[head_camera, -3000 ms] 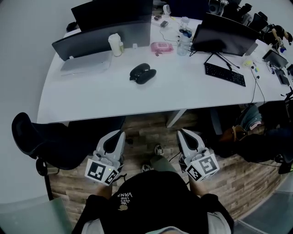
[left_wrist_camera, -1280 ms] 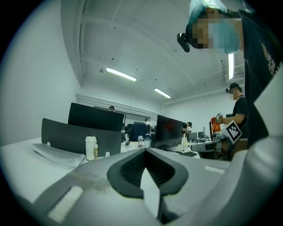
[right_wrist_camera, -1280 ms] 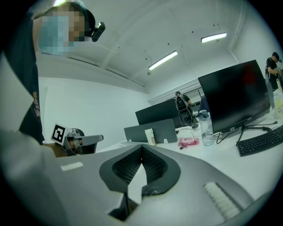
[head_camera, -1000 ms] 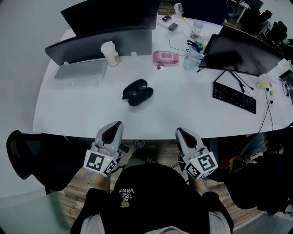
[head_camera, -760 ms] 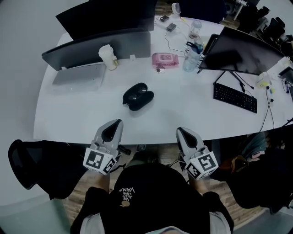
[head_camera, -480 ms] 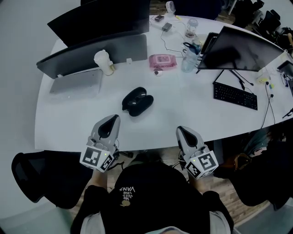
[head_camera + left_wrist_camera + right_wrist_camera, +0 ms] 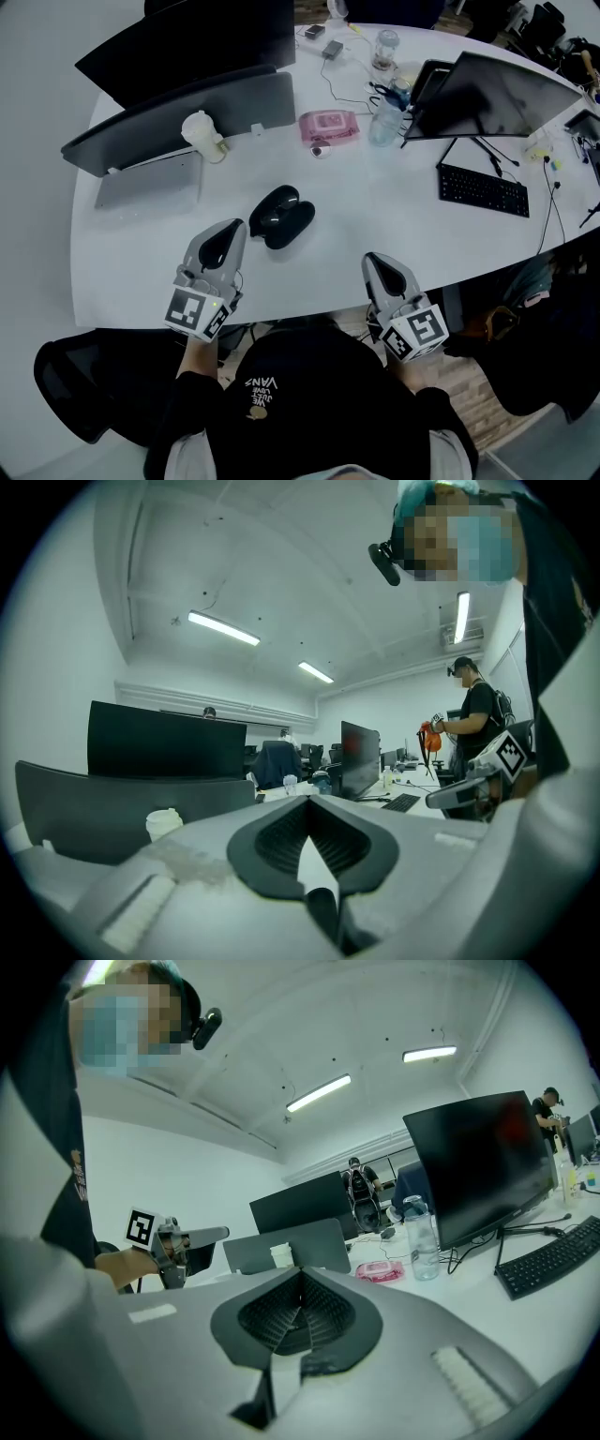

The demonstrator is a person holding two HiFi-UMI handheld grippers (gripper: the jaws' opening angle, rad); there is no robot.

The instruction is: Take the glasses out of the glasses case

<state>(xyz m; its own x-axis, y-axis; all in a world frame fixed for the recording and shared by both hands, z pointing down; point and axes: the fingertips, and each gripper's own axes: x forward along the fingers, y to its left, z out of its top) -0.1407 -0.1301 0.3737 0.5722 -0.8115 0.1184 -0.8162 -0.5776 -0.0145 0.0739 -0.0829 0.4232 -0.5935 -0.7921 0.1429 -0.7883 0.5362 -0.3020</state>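
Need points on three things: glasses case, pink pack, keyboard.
glasses case (image 7: 281, 217), head view, middle of its black shell.
pink pack (image 7: 329, 125), head view, centre of its top face.
keyboard (image 7: 485, 190), head view, middle of the key field.

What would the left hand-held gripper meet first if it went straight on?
Probably the back of the grey monitor, near its right edge; it points just left of the glasses case. Depth unclear.

Long white ceiling lamps (image 7: 223, 628) light the room softly. The wide white desk (image 7: 375, 225) looks bright, with faint shadows. Picture edges bend round, and the grey left tool (image 7: 308, 801) looks blurry close up.
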